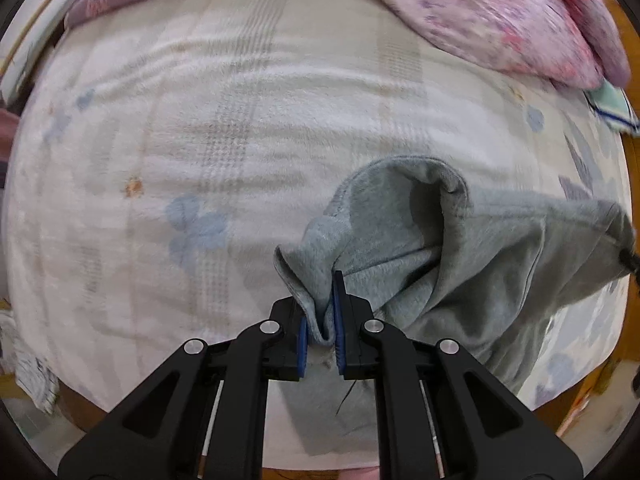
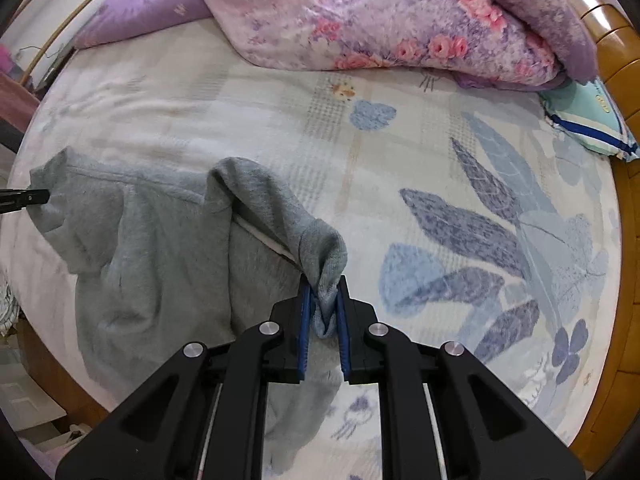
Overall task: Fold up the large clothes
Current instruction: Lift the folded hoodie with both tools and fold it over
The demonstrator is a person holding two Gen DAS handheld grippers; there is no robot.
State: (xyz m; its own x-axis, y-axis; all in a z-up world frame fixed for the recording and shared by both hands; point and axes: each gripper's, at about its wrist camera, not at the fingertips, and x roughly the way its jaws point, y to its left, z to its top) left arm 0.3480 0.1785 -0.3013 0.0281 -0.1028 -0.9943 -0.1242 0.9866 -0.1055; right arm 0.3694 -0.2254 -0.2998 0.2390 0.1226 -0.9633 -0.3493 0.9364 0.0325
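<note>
- While the bed, spread with a pale sheet printed with blue leaves, carries a pink floral quilt at its far side, its near part lies bare for folding.
- Above that near part hangs the grey sweatshirt, stretched between both tongs, its lower part drooping toward the sheet.
- Left tongs pinch one bunched corner of it; right tongs are clamped narrow on the other.
- Judged step: lifting the garment to spread it. Next it needs even tension, then lowering flat onto the sheet, clear of the quilt.
</note>
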